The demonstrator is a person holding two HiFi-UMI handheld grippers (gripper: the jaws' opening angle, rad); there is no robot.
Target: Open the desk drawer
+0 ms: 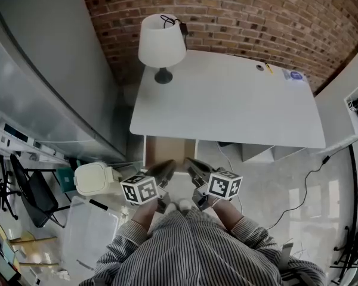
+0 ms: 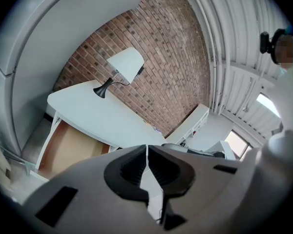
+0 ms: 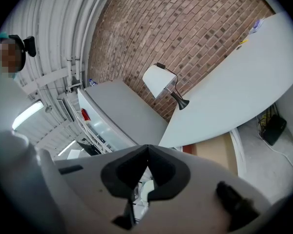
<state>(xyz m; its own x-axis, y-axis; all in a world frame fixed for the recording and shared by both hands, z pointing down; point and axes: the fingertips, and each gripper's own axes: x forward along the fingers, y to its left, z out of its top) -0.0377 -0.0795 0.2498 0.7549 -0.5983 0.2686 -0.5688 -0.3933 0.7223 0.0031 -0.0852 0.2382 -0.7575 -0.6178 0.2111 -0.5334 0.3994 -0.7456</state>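
We see one drawer (image 1: 169, 149) pulled out under the near edge of the one white desk (image 1: 227, 100), its bare wooden bottom showing. One lamp (image 1: 161, 40) stands on the desk. Our two grippers, left gripper (image 1: 166, 168) and right gripper (image 1: 194, 167), hang near the drawer's front, each with jaws together and empty.

Office: white desk (image 1: 227, 100), lamp (image 1: 161, 43), brick wall (image 1: 256, 16).

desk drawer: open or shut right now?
Open. The drawer juts out from under the desk at its front edge, its brown inside exposed from above; the left gripper view shows the same.
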